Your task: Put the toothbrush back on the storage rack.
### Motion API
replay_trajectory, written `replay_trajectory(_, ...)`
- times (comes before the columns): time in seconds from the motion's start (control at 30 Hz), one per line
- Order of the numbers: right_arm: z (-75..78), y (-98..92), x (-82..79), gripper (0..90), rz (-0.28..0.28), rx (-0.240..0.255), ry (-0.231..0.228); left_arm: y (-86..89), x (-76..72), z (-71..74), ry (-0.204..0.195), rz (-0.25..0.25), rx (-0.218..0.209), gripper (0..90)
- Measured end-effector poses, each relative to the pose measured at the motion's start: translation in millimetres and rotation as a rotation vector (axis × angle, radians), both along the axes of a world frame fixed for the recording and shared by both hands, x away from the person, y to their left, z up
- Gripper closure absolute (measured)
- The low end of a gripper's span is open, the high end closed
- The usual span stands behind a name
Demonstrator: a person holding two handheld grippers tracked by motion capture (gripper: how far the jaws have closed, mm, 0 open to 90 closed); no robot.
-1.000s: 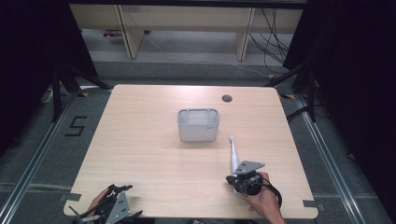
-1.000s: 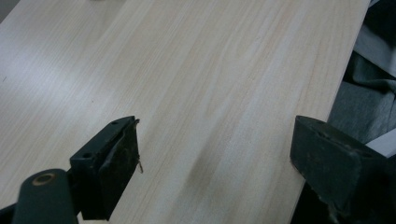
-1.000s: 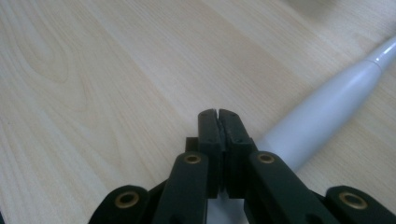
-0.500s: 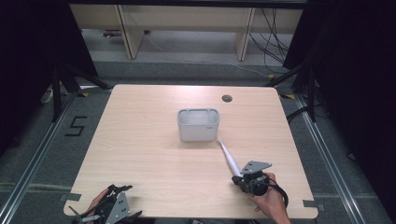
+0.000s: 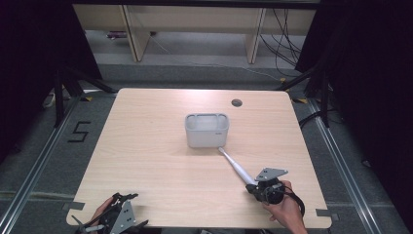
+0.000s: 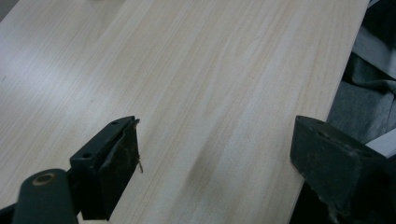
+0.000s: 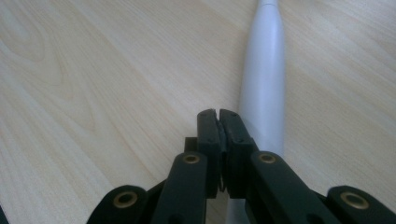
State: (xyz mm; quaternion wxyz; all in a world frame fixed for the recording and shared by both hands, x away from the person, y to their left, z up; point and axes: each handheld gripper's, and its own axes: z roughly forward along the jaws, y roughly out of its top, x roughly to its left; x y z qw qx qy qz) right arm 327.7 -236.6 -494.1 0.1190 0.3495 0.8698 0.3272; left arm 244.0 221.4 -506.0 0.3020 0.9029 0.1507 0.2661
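Note:
A long white tapered rod (image 5: 235, 167) lies on the wooden table (image 5: 146, 161), its thin tip close to the front right corner of a grey open-topped box (image 5: 207, 130). My right gripper (image 5: 252, 187) is at the rod's thick end, held in a hand near the front right edge. In the right gripper view its jaws (image 7: 218, 114) are pressed together with nothing visible between them, and the rod (image 7: 264, 79) runs alongside and under the right jaw. My left gripper (image 5: 119, 209) rests at the front left edge. Its jaws (image 6: 215, 149) stand wide apart over bare wood.
A round cable hole (image 5: 236, 103) sits in the table's far right part. A shelf frame (image 5: 195, 29) and cables stand beyond the far edge. The floor at the left bears a taped figure 5 (image 5: 79, 131). Table edges run close to both grippers.
The right gripper has shifted right and slightly toward the front edge. The rod has swung with it, from pointing straight away to slanting up-left toward the box. The left gripper has not moved.

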Motion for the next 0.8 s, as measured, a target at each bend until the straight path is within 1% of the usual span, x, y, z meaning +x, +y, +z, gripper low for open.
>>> replay_trajectory(0.03,1.4,-1.5,0.3,87.7,0.004,-0.01,0.01,0.1,0.0,0.0,0.001,0.0,0.0,15.1)
replay_trajectory(0.07,2.0,-2.1,-0.1,87.7,-0.004,-0.004,0.02,0.1,0.0,-0.2,0.001,0.0,-0.001,15.1)
replay_trajectory(0.1,0.5,-2.4,0.5,87.7,-0.007,0.003,0.005,0.0,0.1,-0.1,0.0,-0.001,0.0,15.1)
replay_trajectory(0.13,0.0,-3.5,0.9,87.7,-0.008,-0.002,0.0,-0.1,0.0,0.0,-0.001,-0.001,0.001,15.1)
replay_trajectory(0.17,1.2,-5.0,0.7,87.6,-0.011,-0.018,0.02,-0.2,-0.1,0.1,-0.002,-0.001,0.001,15.1)
replay_trajectory(0.2,0.4,-6.5,1.5,87.6,-0.009,-0.02,0.016,-0.2,-0.2,0.2,-0.001,-0.001,0.001,15.1)
replay_trajectory(0.27,0.6,-7.2,1.5,87.6,-0.009,-0.02,0.019,-0.2,-0.1,0.2,-0.002,-0.001,0.002,15.1)
replay_trajectory(0.3,0.3,-6.7,0.8,87.5,-0.025,-0.002,0.021,-0.1,-0.1,0.1,-0.001,0.0,0.002,15.1)
replay_trajectory(0.33,-0.2,-7.9,1.9,87.6,-0.014,-0.008,0.004,-0.1,-0.1,-0.1,-0.001,0.001,0.001,15.1)
replay_trajectory(0.37,0.0,-8.5,2.2,87.5,-0.015,-0.012,0.0,0.0,-0.1,-0.1,-0.001,0.0,0.0,15.1)
replay_trajectory(0.4,1.3,-9.2,2.2,87.6,-0.01,-0.024,0.017,0.0,-0.1,-0.1,0.001,0.0,0.0,15.1)
replay_trajectory(0.43,1.2,-9.5,2.4,87.5,-0.011,-0.027,0.018,0.0,0.0,0.0,0.0,-0.001,0.0,15.1)
replay_trajectory(0.47,1.4,-9.5,1.4,87.5,-0.023,-0.03,0.029,-0.1,0.1,-0.1,0.0,0.0,0.001,15.1)
replay_trajectory(0.5,1.2,-9.9,1.6,87.5,-0.021,-0.034,0.027,-0.3,0.0,0.0,-0.002,-0.001,0.004,15.1)
replay_trajectory(0.53,-0.3,-10.4,2.8,87.6,-0.017,-0.03,0.003,-0.4,-0.1,-0.1,-0.002,-0.002,0.004,15.1)
replay_trajectory(0.57,1.0,-10.6,1.4,87.6,-0.034,-0.034,0.02,-0.3,-0.2,0.0,-0.002,-0.001,0.004,15.1)
replay_trajectory(0.6,1.3,-11.1,0.4,87.5,-0.058,-0.027,0.028,-0.2,-0.4,-0.1,-0.004,0.002,0.004,15.1)
replay_trajectory(0.63,1.3,-11.1,0.4,87.5,-0.058,-0.027,0.028,-0.1,-0.5,-0.1,-0.005,0.004,0.002,15.1)
replay_trajectory(0.67,0.7,-12.9,3.1,87.5,-0.033,-0.038,-0.001,-0.1,-0.3,-0.3,-0.01,0.009,-0.001,15.1)
replay_trajectory(0.7,0.7,-12.9,3.1,87.5,-0.033,-0.038,-0.001,0.0,-0.3,-0.2,-0.01,0.009,-0.002,15.1)
replay_trajectory(0.73,2.2,-13.1,2.3,87.4,-0.042,-0.048,0.033,0.0,-0.2,-0.2,-0.01,0.009,-0.002,15.1)
replay_trajectory(0.77,2.2,-13.1,2.3,87.4,-0.042,-0.048,0.033,0.0,-0.2,-0.2,-0.011,0.008,-0.001,15.1)
replay_trajectory(0.8,0.0,-13.0,3.5,87.3,-0.046,-0.039,0.015,-0.2,-0.3,-0.2,-0.01,0.007,-0.001,15.1)
